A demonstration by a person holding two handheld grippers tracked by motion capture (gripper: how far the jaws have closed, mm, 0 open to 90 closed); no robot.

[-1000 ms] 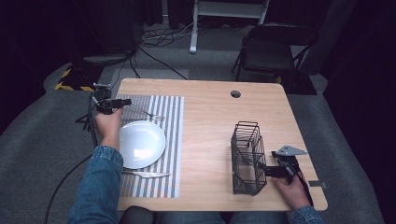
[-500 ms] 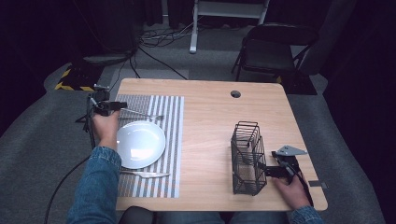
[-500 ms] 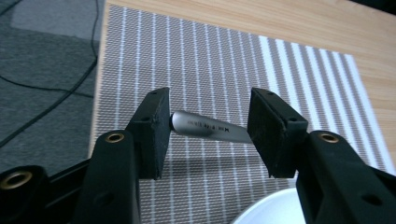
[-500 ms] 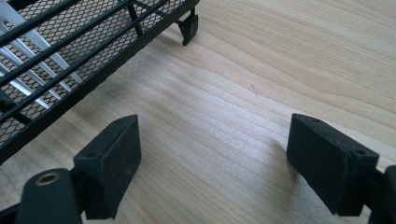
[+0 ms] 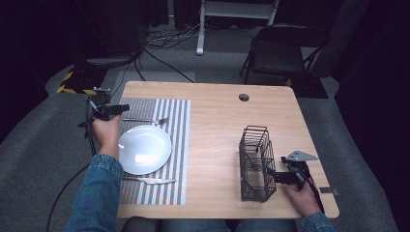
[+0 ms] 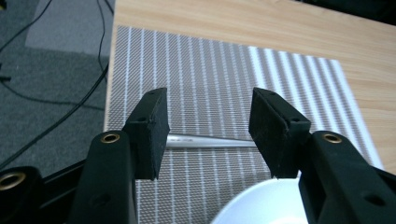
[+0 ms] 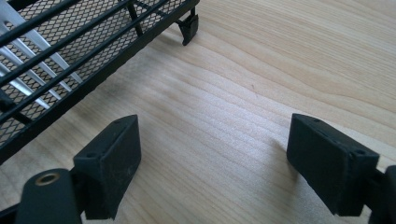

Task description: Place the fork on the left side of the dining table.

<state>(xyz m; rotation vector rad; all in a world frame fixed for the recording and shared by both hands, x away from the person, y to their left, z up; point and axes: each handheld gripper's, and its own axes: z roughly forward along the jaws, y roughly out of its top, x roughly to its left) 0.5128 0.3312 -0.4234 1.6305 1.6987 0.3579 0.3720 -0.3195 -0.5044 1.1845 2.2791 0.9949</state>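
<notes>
Drawn back toward the placemat's [image 5: 159, 145] left edge since a second ago, left gripper [image 5: 112, 110] with jaws just parted, released, straddling the fork's [image 5: 145, 120] handle without pressing. Forearm in denim, reaching forward. Slim shiny metal fork lying flat beyond the round white plate [image 5: 144, 149], tines pointing right. Right gripper [image 5: 273, 176] unmoved, spread wide beside the black wire caddy [image 5: 255, 162].

A light wooden table [image 5: 217, 121] with a round cable hole [image 5: 244, 97] near its far edge is seen from above. A grey-and-white striped placemat [image 5: 174, 145] is laid flat on its left part. A black wire basket [image 5: 255, 164] is stood on the bare wood near the right front corner. A small grey patch, perhaps tape [image 5: 326, 190], is stuck at the right edge.
</notes>
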